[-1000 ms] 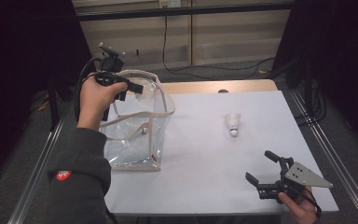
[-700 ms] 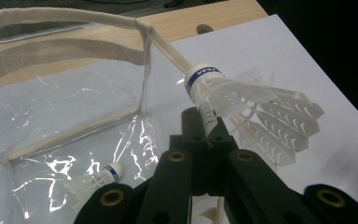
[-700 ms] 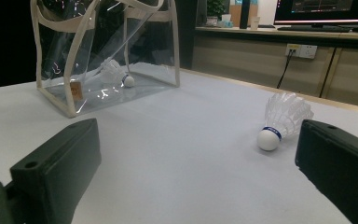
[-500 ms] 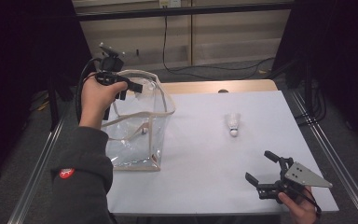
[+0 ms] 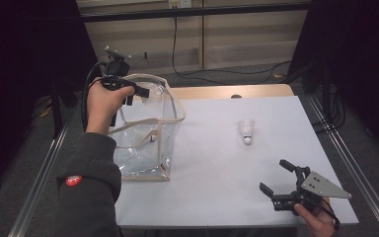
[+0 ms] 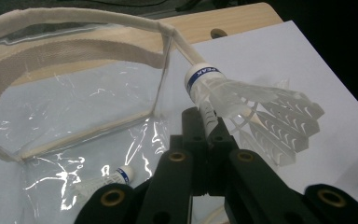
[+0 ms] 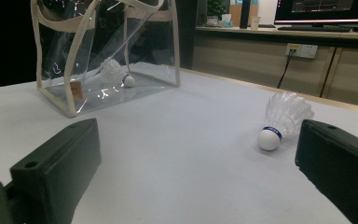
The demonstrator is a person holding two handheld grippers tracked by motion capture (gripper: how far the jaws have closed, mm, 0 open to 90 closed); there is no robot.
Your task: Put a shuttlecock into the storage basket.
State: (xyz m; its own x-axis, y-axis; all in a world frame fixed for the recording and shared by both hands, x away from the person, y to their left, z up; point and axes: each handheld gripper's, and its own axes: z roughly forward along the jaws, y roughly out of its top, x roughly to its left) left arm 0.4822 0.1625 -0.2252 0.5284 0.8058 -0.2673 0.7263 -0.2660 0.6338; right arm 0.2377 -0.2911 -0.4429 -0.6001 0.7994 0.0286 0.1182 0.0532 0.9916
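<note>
While the left tool (image 6: 208, 135) is pinching a shuttlecock (image 6: 242, 100) by its skirt above the clear bag's (image 5: 145, 143) rim, the right tool (image 5: 282, 177) is resting open on the tabletop (image 5: 217, 163), near a second shuttlecock (image 5: 246, 131); a third (image 7: 116, 72) is lying inside the bag.

You are working in a lab or test room, not a home. You are standing at a white worktop (image 5: 217, 163) with metal rails (image 5: 348, 163) running along its sides. Black curtains (image 5: 29, 54) are hanging on both sides. Cables (image 5: 177, 44) are trailing down the wood-panelled wall behind. A wall socket (image 7: 300, 50) is sitting on that wall, and a computer screen (image 7: 324, 10) is glowing on a long desk (image 7: 284, 31) above it.
</note>
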